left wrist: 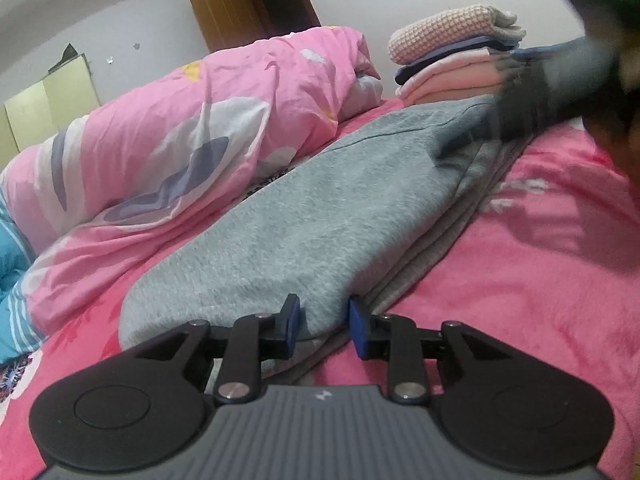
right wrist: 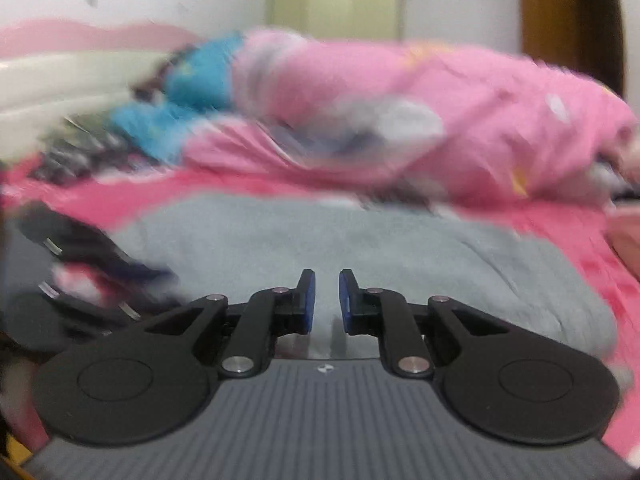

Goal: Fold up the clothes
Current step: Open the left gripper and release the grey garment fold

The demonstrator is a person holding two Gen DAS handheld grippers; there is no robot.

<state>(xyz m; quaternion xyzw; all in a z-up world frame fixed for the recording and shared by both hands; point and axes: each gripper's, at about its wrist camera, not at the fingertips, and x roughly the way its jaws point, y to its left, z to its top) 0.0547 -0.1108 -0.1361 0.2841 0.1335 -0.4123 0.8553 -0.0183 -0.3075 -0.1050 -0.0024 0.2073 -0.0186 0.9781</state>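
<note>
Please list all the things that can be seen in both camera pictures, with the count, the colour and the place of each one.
grey garment: one, grey, folded on the bed, in front of both grippers.
bed cover: one, deep pink, under the garment.
quilt: one, pink with white and grey shapes, bunched behind the garment.
stack of folded clothes: one, pink, dark blue and cream, at the far end of the bed.
blue cloth: one, blue with white stripes, left of the quilt.
door: one, brown, back wall.
cabinet: one, pale yellow, by the wall.
left gripper: black with blue pads, open over the garment's near edge.
right gripper: same colours, fingers narrowly apart, above the garment.
</note>
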